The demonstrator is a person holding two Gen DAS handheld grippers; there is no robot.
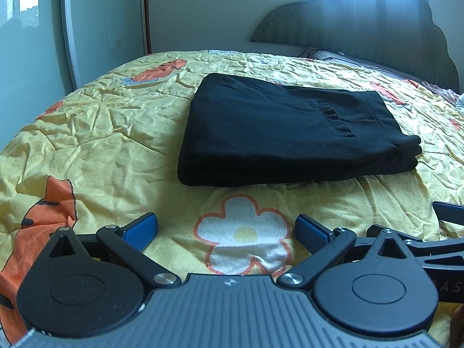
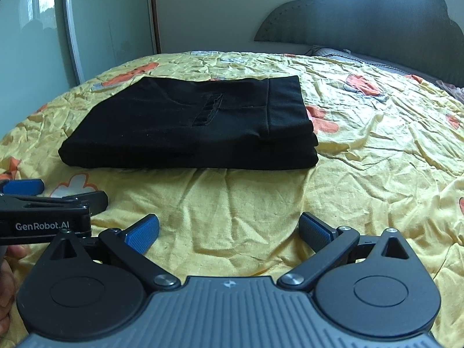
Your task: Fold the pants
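Black pants [image 1: 284, 127] lie folded into a flat stack of several layers on the yellow bedspread [image 1: 101, 133], a pocket slit facing up. They also show in the right wrist view [image 2: 191, 127]. My left gripper [image 1: 226, 230] is open and empty, low over the bedspread a short way in front of the pants' near edge. My right gripper [image 2: 229, 230] is open and empty too, just in front of the pants. The left gripper's body [image 2: 43, 217] shows at the left edge of the right wrist view, beside the right one.
The yellow bedspread [image 2: 377, 150] is wrinkled, with orange and white flower prints. A dark padded headboard [image 1: 362, 20] and pillows [image 1: 333, 56] stand at the far right. Sliding wardrobe doors [image 2: 107, 23] line the far left wall.
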